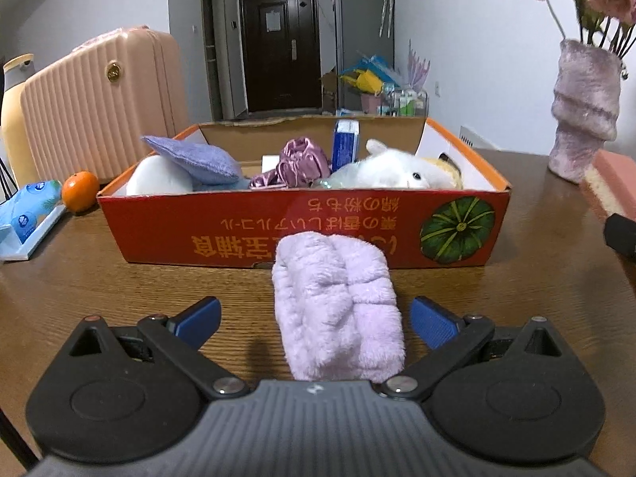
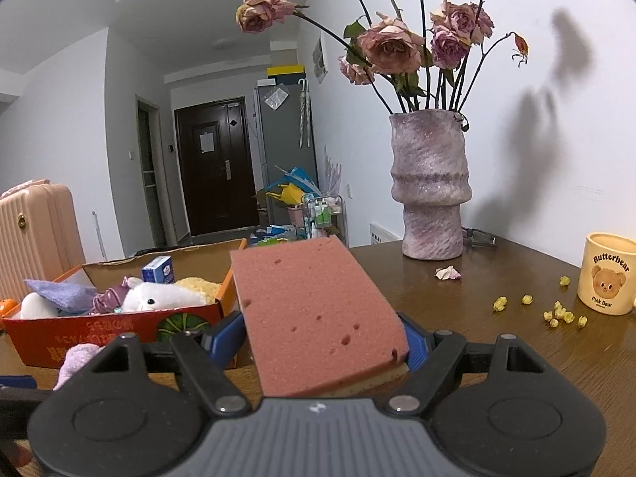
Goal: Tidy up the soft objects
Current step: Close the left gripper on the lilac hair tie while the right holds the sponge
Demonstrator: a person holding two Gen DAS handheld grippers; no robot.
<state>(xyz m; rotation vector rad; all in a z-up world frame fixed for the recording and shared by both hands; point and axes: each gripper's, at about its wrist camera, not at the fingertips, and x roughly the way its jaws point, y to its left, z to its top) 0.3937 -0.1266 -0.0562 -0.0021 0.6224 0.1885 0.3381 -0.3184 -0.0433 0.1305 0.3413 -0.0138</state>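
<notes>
Where grey walls meet dark door [image 1: 280, 45]: wood-grain table [image 1: 99, 278], left gripper [image 1: 316, 320] apart, right gripper [image 2: 324, 336] clamped on sponge [image 2: 314, 310].

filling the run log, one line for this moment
left gripper: open around fluffy lilac cloth | right gripper: holding pink sponge block

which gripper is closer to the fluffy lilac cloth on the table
Left. The left gripper has the lilac cloth lying between its open fingers; the right gripper, holding the sponge, sits off to the cloth's right.

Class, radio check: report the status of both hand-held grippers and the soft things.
Left hand-held gripper open around lilac plush cloth on table. Right hand-held gripper shut on pink sponge. Box ahead, path unobstructed.
</notes>
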